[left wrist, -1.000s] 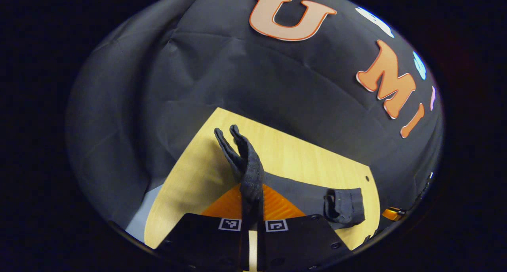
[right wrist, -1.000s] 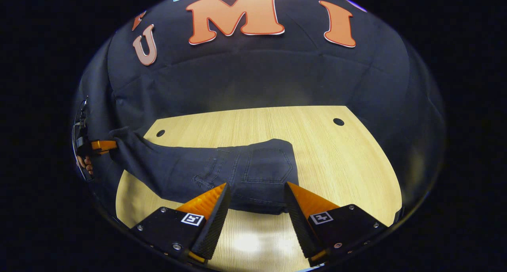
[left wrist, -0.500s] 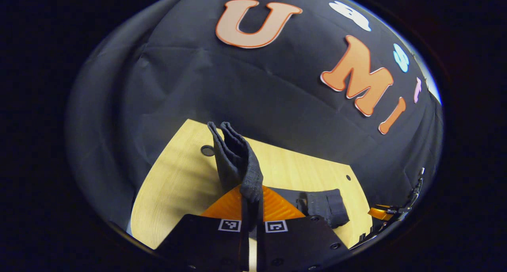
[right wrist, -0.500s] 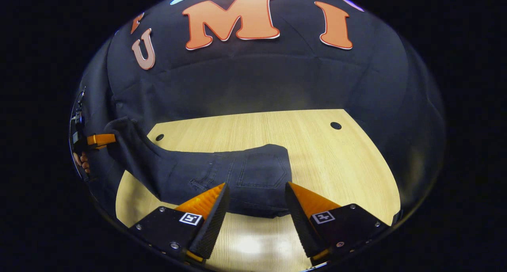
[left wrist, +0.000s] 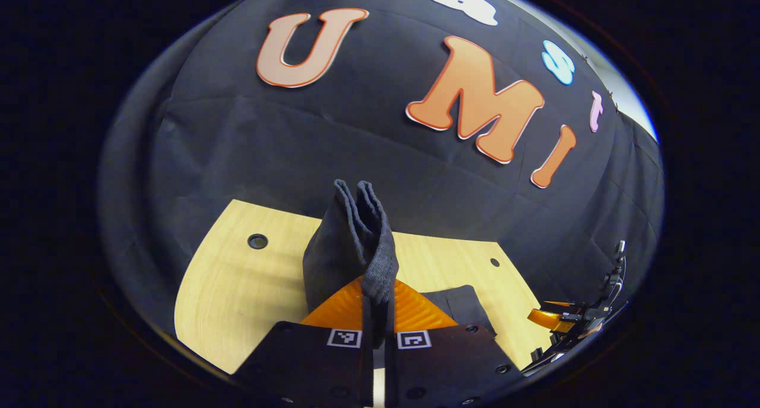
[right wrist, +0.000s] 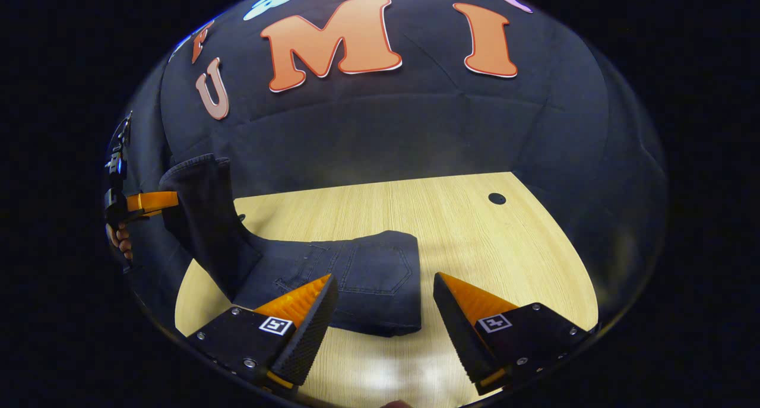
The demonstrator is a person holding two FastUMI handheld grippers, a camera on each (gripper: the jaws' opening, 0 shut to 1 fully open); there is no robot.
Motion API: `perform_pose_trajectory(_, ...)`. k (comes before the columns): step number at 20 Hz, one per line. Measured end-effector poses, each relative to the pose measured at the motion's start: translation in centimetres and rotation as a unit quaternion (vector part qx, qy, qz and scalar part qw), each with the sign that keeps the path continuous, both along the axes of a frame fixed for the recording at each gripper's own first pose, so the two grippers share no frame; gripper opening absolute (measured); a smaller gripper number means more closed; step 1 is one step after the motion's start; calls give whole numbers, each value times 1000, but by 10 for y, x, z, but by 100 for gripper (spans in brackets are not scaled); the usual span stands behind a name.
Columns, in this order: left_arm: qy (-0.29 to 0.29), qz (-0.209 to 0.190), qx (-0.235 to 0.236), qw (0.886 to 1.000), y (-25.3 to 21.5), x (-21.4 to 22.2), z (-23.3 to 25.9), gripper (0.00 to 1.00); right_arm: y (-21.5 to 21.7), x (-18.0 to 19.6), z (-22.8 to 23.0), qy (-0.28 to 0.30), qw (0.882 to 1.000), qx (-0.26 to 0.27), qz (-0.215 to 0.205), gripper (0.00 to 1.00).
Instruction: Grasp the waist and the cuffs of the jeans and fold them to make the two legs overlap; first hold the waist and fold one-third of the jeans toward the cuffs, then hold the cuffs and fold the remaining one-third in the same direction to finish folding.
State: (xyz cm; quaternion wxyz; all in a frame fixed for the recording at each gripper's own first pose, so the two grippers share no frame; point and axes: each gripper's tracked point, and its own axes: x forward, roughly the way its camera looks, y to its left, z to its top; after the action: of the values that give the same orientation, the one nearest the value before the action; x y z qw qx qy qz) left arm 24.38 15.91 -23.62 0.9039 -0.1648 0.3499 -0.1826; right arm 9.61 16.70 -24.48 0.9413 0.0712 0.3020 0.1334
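Dark denim jeans lie across the pale wooden table, in the lower centre of the right gripper view, with the waist end and a back pocket flat toward the frame's middle. The cuffs are lifted off the table: in the left gripper view they stand upright at centre, the 2 leg ends side by side, pinched between the closed fingers of the left hand-held gripper. In the right gripper view that same gripper appears at the far left edge, a hand behind it. The right hand-held gripper hangs just above the waist end, its 2 fingers spread wide and holding nothing.
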Motion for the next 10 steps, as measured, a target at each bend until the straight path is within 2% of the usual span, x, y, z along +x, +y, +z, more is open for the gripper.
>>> perform_pose_trajectory(10, -4, -60, 2, 998, -133, -16, 15, 7, -14, 7, -1, -10, 1000, 21, 13, 98)
